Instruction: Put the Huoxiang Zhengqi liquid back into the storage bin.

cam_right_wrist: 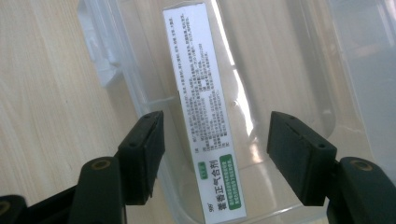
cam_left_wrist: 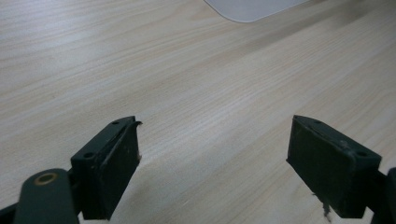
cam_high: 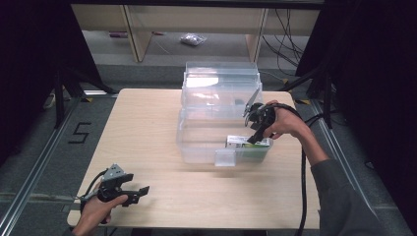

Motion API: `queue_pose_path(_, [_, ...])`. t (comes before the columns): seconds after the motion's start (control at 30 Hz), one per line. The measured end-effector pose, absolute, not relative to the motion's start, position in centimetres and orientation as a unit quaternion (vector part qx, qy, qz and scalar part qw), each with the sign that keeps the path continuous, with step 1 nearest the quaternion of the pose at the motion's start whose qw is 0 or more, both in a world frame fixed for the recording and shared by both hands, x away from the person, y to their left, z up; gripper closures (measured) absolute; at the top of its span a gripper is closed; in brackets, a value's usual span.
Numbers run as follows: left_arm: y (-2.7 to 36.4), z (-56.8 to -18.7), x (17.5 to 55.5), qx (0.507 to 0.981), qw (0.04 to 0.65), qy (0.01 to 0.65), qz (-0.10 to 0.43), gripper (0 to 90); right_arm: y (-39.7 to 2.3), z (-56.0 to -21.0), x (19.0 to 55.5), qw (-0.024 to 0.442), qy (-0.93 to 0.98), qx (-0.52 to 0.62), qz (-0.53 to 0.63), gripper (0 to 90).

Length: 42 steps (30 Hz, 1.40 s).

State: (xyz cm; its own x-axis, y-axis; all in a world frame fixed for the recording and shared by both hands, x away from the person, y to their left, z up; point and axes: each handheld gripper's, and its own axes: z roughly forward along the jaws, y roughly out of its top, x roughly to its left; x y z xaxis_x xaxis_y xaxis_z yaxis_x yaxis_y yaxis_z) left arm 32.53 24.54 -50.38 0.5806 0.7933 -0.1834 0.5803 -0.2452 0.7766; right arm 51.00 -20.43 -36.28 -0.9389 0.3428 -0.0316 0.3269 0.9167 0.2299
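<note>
Box of medicine lies in the clear bin, right gripper open just above it.

Left to right: lower left of the high view, the left gripper sits low at the near edge of the table, jaws wide apart with nothing between them, bare wood ahead in its own view; looks parked out of the way. Centre right, the clear plastic bin stands with its lid up at the back, so the inside is reachable from above. The box lies flat on the bin floor against the near right wall. The right gripper points down over it, jaws about half open, straddling the box but pads not touching; probably a release.
</note>
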Motion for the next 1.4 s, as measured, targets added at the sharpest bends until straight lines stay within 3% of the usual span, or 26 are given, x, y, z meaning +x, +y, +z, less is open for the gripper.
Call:
queue_pose_path(0.6, [24.6,-50.3,32.5,0.78,0.427,0.441,0.124,16.0,-20.7,-35.0,49.4,0.044,0.964,0.204,0.165,34.5])
queue_pose_path(1.4, [24.6,-50.4,32.5,0.781,0.423,0.441,0.125,16.0,-22.8,-35.9,46.2,0.049,0.936,0.249,0.245,29.6])
